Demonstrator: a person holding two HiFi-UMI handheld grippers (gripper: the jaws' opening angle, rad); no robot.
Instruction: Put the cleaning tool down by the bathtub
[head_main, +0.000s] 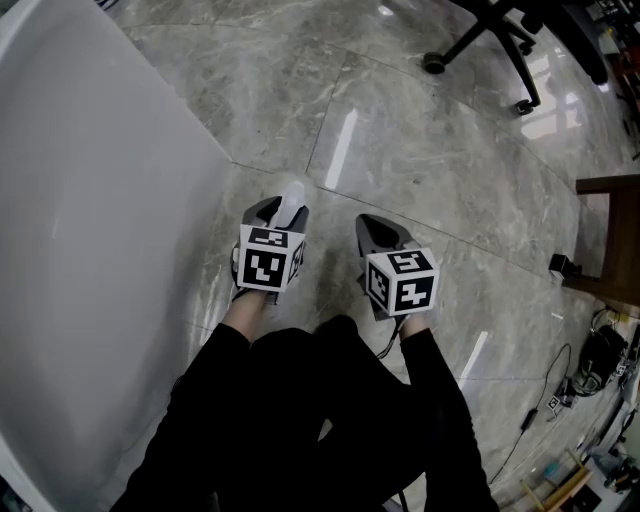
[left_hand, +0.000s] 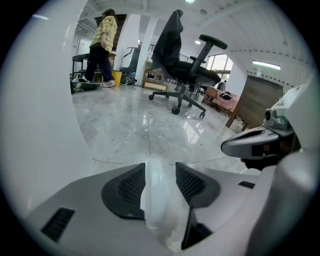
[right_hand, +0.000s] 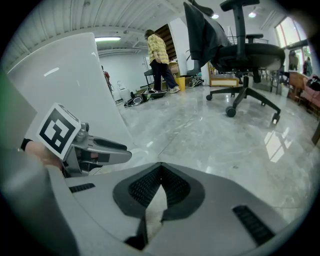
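Looking steeply down alongside the bathtub (head_main: 90, 260), white and smooth, by far the biggest thing here and taking up the whole left side of the head view. Right against the bathtub's outer wall, a grey marble floor (head_main: 430, 140), glossy and bare where the work is being done. Well away from the bathtub, across that floor, a black office chair (head_main: 497, 40) on castors, and farther out again a piece of wooden furniture (head_main: 612, 232). Far beyond the bathtub, in the left gripper view, a person (left_hand: 102, 47) walking, no part of the job. Close to the bathtub's wall, the left gripper (head_main: 285, 207), angled down at the floor, jaws spread wide and released, pads not seeming to pinch anything. One place farther from the bathtub, the right gripper (head_main: 376, 228), clenched tip to tip on nothing, only floor showing under the closed pads. Smallest of all, the cleaning tool (left_hand: 159, 197): a soft white wad, standing loose in the gap of the left gripper's parted jaws, low down just beside the bathtub. Impossible to say whether already resting on the floor. Judged to be at the letting-go step, with the placing nearly finished. Next, probably: draw the left gripper back and up along its own line, slowly, keeping the pads off the wad so as not to drag or lift it away from the bathtub. Leave the right gripper idle.
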